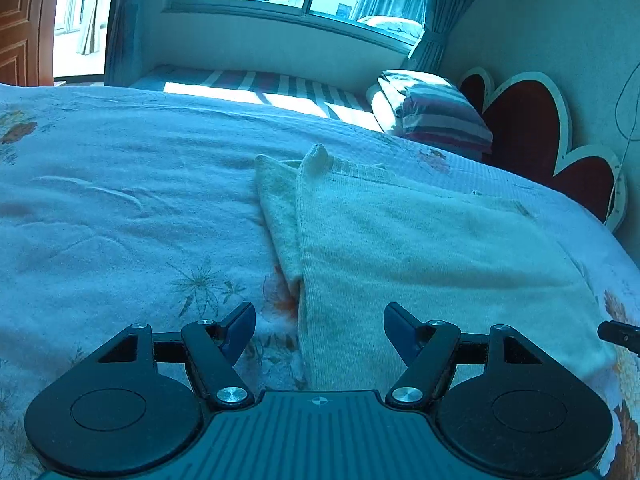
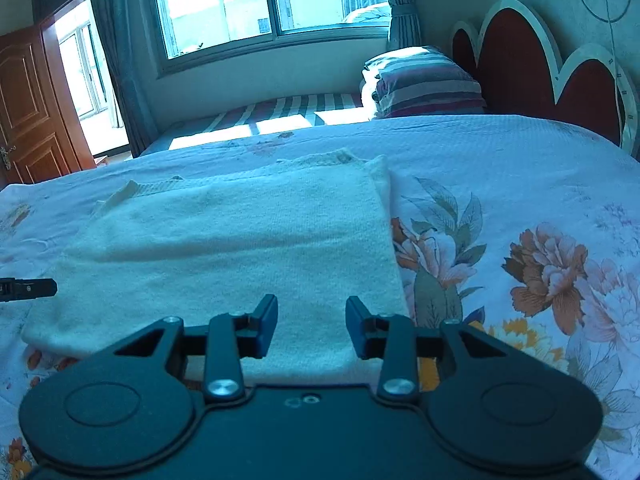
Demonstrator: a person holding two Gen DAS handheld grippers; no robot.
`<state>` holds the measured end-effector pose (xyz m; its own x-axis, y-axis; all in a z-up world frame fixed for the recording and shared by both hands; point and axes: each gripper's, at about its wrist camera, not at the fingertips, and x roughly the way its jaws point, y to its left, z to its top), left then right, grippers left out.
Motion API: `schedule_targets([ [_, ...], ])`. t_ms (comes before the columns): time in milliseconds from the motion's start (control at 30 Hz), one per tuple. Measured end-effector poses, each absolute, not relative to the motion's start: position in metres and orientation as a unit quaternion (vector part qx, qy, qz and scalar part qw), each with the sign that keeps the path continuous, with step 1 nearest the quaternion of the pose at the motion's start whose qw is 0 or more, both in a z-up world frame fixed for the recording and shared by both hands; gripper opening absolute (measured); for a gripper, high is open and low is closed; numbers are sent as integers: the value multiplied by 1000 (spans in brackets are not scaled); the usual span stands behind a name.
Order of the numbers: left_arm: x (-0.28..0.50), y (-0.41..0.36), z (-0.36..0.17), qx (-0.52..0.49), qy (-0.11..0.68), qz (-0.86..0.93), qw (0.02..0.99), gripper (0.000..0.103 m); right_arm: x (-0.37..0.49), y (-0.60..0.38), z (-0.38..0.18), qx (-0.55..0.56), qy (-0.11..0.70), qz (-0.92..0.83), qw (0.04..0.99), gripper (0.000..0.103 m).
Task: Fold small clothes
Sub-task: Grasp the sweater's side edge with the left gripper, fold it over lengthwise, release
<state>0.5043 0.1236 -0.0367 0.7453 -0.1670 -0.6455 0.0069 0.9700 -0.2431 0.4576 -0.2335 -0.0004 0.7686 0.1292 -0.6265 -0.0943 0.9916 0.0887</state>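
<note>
A cream knitted garment lies folded flat on a bed covered by a white floral bedspread, with a narrower folded strip, likely a sleeve, showing along its left edge in the left wrist view. The left hand-held gripper hovers over the near left corner of the garment with its jaws wide apart and nothing between them; the garment's left edge runs just under the gap. The right hand-held gripper sits over the near right part of the same garment, its jaws standing at a middling gap and empty, the blue pads clear of the knit below. Each view catches the tip of the other gripper at its edge: a black finger at the far right of the left wrist view, and another at the far left of the right wrist view, both near the garment's near edge. Beyond the bedspread, on the far side, lies a striped sheet lit by sun, with a stack of striped folded bedding to the right, beside a red headboard with white scalloped trim. A window with blue curtains fills the far wall, and a wooden door stands at the far left.
</note>
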Motion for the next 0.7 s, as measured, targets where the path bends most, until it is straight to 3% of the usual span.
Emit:
schedule_targets([
  [367,557,158,-73,-318,396,-164,845,63,468,-215,-3,28,344,61,937,37],
  [467,554,181,-96,-411,376,-165,814,52,465,-217,-4,27,348,58,935,37],
  [533,562,187,-107,-427,379,-150,807,26,465,-219,-3,26,348,54,936,37],
  [700,589,179,-110,-415,391,-182,801,25,469,-230,-3,43,346,42,936,37],
])
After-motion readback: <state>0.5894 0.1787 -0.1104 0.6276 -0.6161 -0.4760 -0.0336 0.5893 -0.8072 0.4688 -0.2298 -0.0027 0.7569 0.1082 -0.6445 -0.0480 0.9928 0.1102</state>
